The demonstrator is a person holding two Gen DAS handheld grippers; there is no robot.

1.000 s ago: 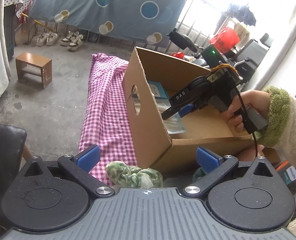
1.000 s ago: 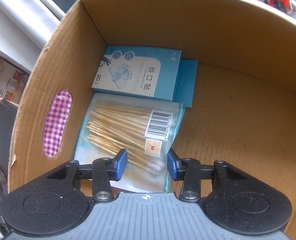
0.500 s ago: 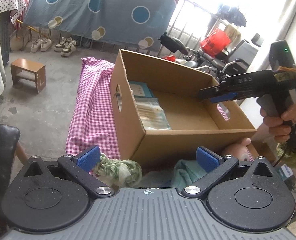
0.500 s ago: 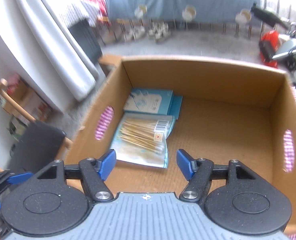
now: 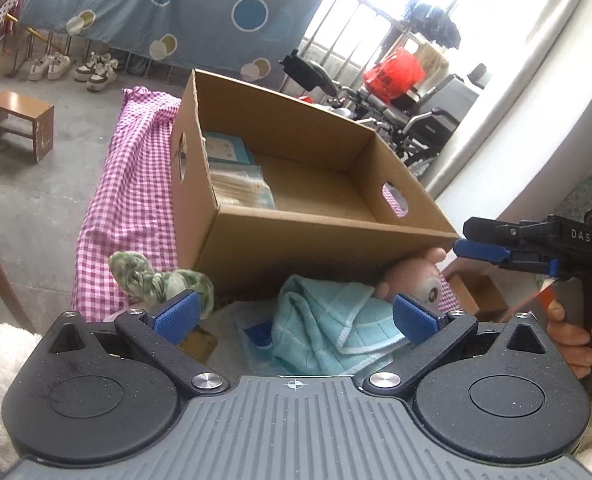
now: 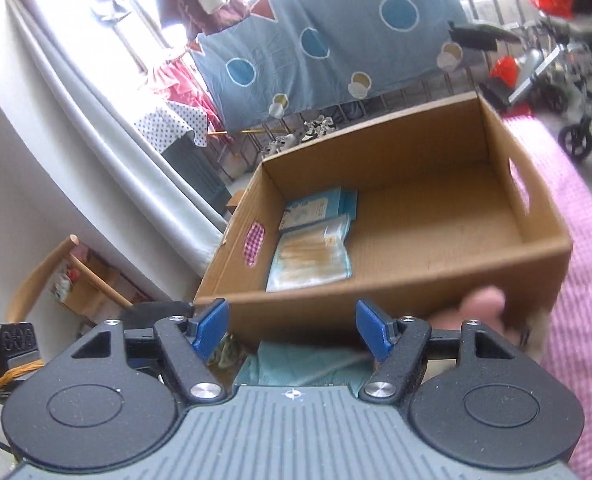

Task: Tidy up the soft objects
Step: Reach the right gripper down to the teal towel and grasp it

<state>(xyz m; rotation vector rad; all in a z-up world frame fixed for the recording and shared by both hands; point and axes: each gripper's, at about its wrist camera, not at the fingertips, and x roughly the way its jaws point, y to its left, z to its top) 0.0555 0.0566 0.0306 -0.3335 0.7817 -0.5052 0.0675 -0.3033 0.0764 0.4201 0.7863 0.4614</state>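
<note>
Left wrist view: the open brown cardboard box (image 5: 296, 216) sits on pink checked cloth (image 5: 132, 200), likely as the collecting bin. Inside it, against its left wall, lie a blue carton (image 5: 226, 148) and a clear packet of wooden sticks (image 5: 242, 190). Just in front of the box lie a crumpled, soft-looking teal towel (image 5: 319, 324), a pink plush toy (image 5: 411, 280) and a green knotted cloth (image 5: 152, 276). The left gripper (image 5: 294, 316) is apart and empty over the towel, seemingly choosing it. The right gripper (image 6: 292, 330), outside the box's front wall, has just been opening, empty.
</note>
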